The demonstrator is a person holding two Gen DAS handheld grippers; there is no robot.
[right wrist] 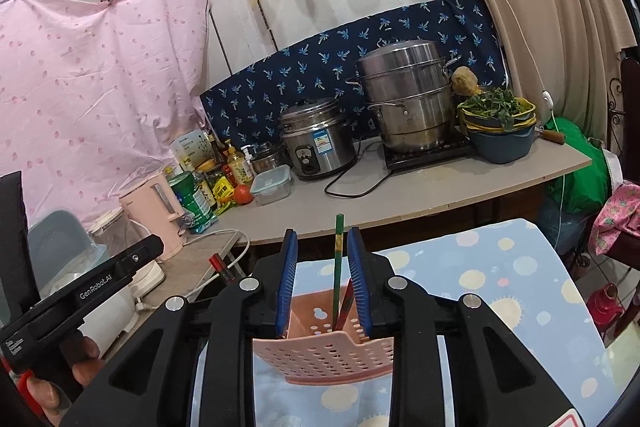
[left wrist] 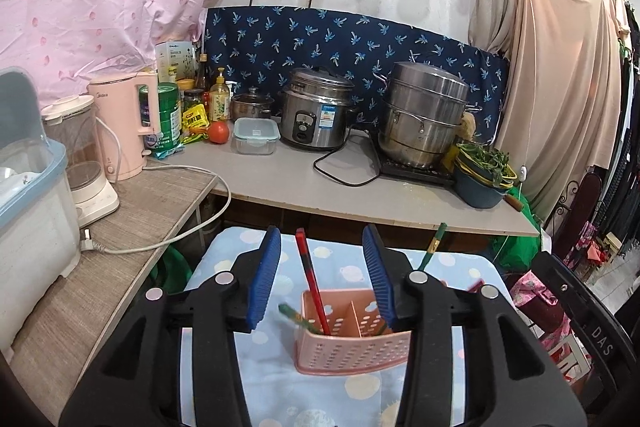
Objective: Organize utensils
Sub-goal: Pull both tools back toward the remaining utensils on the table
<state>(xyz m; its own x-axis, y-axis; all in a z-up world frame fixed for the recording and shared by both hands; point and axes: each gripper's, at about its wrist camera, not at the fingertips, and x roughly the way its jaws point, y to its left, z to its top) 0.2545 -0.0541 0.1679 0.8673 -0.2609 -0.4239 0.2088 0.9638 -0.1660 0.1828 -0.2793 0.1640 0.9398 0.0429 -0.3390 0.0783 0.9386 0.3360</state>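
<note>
My left gripper (left wrist: 322, 277) stands half open around the red chopstick (left wrist: 314, 287), pads not touching it. My right gripper (right wrist: 322, 283) is narrow, with the green chopstick (right wrist: 338, 267) free between its pads. Both sticks stand in the pink holder (left wrist: 352, 339) on the dotted cloth (left wrist: 272, 379), long axis nearly upright, tips down, tops leaning away from me. The holder is just ahead of both grippers.

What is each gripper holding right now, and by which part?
Nothing. The left gripper stands open around the red chopstick, pads clear. The right gripper is open too, the green chopstick loose between its pads.
</note>
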